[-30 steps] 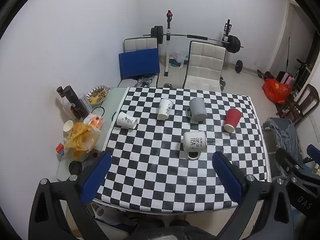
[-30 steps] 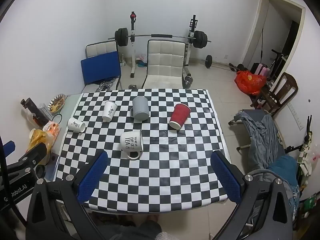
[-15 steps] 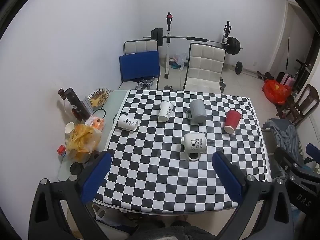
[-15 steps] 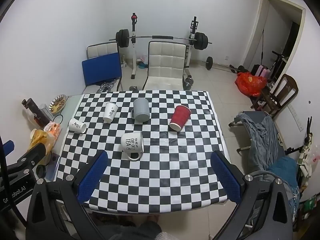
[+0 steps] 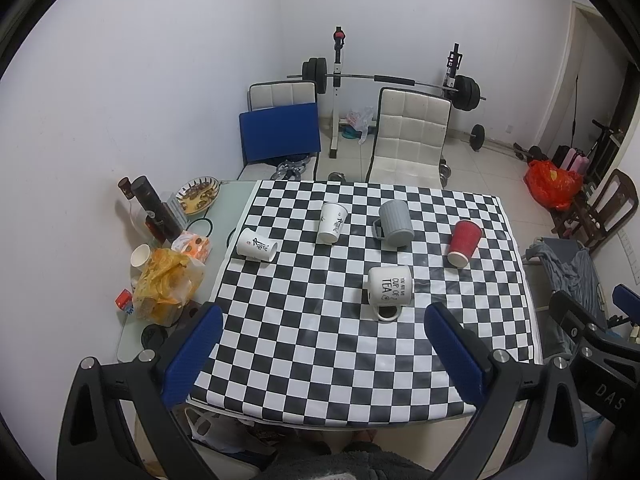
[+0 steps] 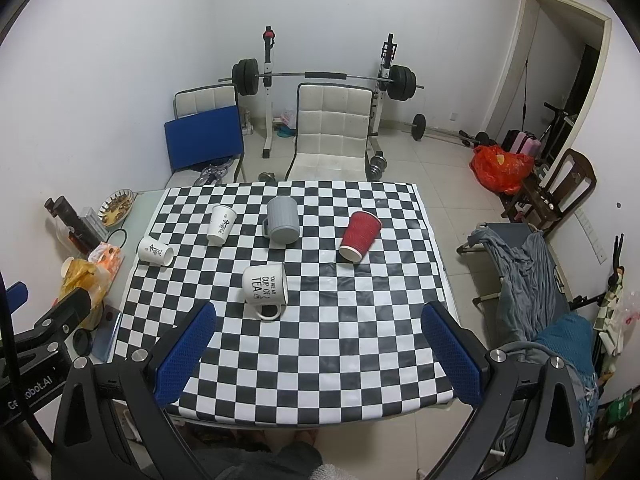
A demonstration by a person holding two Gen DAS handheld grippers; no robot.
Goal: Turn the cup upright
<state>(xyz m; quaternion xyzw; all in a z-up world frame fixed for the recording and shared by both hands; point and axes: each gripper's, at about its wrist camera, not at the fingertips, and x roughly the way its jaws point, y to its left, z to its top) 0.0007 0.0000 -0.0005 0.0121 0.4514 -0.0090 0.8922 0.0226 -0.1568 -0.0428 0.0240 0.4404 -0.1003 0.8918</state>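
Note:
Several cups stand or lie on the checkered table (image 5: 320, 360) (image 6: 320, 360). A white "CUP OF TEA" mug (image 5: 390, 286) (image 6: 265, 284) is upside down near the middle. A grey mug (image 5: 395, 224) (image 6: 283, 219) is upside down behind it. A red paper cup (image 5: 463, 242) (image 6: 359, 235) lies tilted at the right. Two white paper cups (image 5: 332, 223) (image 5: 256, 245) (image 6: 221, 225) (image 6: 156, 251) lie at the left. My left gripper (image 5: 320, 344) and right gripper (image 6: 318, 340) are open and empty, high above the table's near edge.
A side shelf at the left holds a snack bag (image 5: 166, 284), dark bottles (image 5: 154, 210) and a bowl (image 5: 198, 200). Two chairs (image 5: 408, 140) and a barbell rack (image 5: 384, 80) stand behind the table. A cot with clothes (image 6: 528, 280) is at the right.
Both grippers have risen and drawn back a little, so the table looks slightly smaller and farther. The cups have not moved.

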